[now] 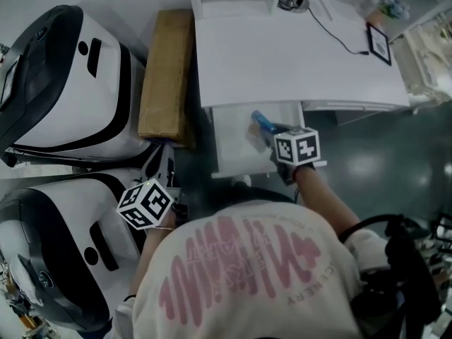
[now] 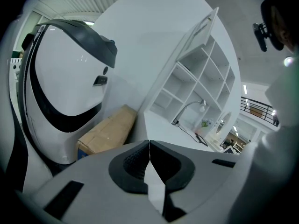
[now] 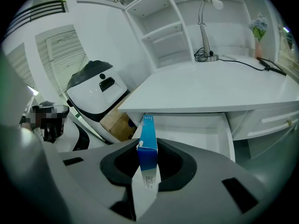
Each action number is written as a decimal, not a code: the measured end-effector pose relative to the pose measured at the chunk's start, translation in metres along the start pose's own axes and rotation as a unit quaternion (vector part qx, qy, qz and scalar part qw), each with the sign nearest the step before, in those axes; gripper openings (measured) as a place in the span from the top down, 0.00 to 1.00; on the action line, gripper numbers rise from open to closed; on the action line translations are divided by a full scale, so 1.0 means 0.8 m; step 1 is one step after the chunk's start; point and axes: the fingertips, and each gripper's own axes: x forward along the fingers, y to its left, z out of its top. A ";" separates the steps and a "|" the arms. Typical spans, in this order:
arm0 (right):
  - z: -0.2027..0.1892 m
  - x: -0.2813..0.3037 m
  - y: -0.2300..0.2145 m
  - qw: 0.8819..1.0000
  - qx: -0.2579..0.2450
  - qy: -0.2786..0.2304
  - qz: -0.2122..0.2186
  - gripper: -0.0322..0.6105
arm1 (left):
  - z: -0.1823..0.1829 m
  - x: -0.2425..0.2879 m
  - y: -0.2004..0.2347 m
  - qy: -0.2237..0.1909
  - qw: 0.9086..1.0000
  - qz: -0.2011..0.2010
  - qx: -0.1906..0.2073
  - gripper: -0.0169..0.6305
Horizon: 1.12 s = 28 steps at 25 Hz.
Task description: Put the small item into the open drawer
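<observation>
My right gripper is shut on a small blue and white box, which stands on end between the jaws. In the head view that gripper holds the blue box over the open white drawer under the white desk. The drawer lies open just ahead in the right gripper view. My left gripper is shut with nothing between its jaws. It hangs low at the left, away from the drawer.
Two large white and black machines stand at the left. A brown cardboard box lies between them and the desk. On the desk are a lamp base, a cable and a small frame. White shelves rise behind the desk.
</observation>
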 end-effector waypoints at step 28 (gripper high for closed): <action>-0.042 0.077 -0.030 0.995 -0.013 0.097 0.003 0.81 | 0.007 -0.002 0.046 -0.008 0.997 0.066 -0.030 0.93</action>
